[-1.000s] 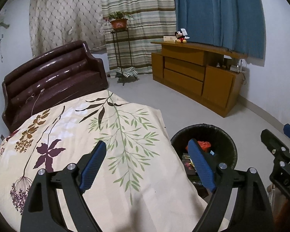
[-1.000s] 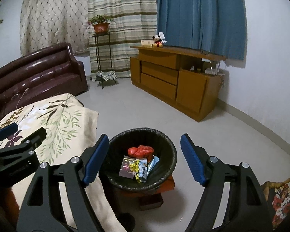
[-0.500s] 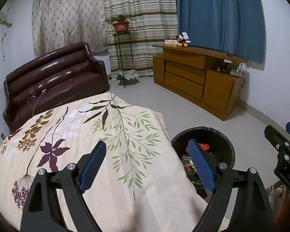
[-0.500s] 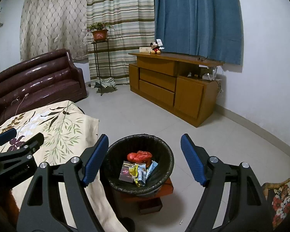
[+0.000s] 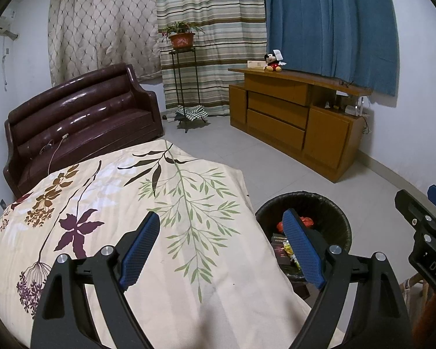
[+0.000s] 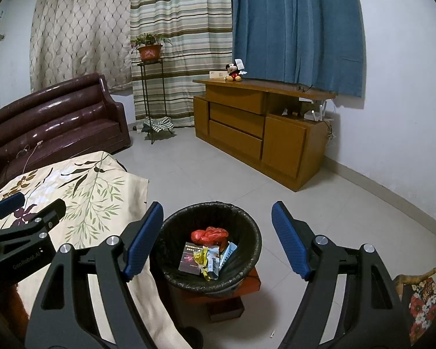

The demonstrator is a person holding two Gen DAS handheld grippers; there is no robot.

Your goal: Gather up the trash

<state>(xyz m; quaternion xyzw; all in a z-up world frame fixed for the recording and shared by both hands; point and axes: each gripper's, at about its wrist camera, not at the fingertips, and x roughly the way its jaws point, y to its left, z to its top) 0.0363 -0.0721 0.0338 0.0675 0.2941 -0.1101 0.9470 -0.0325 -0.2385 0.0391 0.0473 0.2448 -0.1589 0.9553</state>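
The trash (image 6: pixel 208 250), a red bag and some wrappers, lies in the black-lined bin (image 6: pixel 248 226), which seems to sit on a low red stand beside the cloth (image 5: pixel 107 203). Both the right gripper (image 6: pixel 217 234) and the left gripper (image 5: pixel 222 245) are spread and empty. A careless reach could tip the bin off that small perch

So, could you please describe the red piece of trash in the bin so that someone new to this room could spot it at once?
Start at the cream floral-print bedspread; just off its corner stands a round bin lined with a black plastic bag, perched on a low red-brown stand. Inside, toward the far wall of the bin, lies the crumpled red plastic bag. It is the only red, shapeless item; its neighbours are flat printed wrappers.
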